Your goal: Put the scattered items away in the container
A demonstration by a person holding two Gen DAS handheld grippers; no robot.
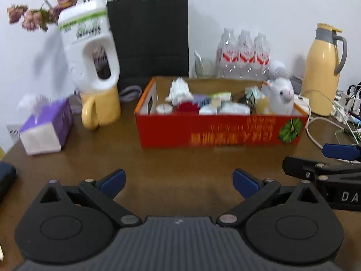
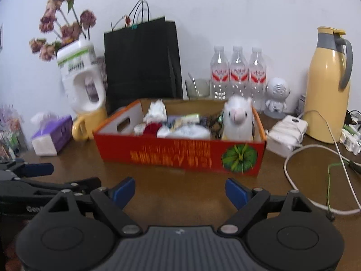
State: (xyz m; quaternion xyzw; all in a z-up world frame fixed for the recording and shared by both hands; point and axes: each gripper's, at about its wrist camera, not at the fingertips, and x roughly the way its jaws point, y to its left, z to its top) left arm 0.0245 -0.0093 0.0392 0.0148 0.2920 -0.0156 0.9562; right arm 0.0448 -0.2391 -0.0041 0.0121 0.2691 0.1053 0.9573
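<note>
A red cardboard box (image 1: 221, 131) (image 2: 176, 153) stands on the brown table ahead of both grippers. It holds a white plush llama (image 1: 282, 97) (image 2: 238, 122) at its right end, a crumpled white item (image 1: 179, 90), a red item (image 1: 187, 107) and several small packets. My left gripper (image 1: 179, 181) is open over bare table, nothing between its blue pads. My right gripper (image 2: 180, 192) is likewise open and empty, short of the box's front wall. Each gripper shows at the edge of the other's view: the right gripper (image 1: 338, 158) and the left gripper (image 2: 38, 174).
Left of the box are a purple tissue box (image 1: 45, 128), a yellow mug (image 1: 101, 108) and a white jug with dried flowers (image 1: 90, 49). Behind stand a black paper bag (image 1: 149, 36) and water bottles (image 1: 243, 52). A yellow thermos (image 1: 322, 72), white adapter (image 2: 286, 133) and cables (image 2: 315, 180) crowd the right.
</note>
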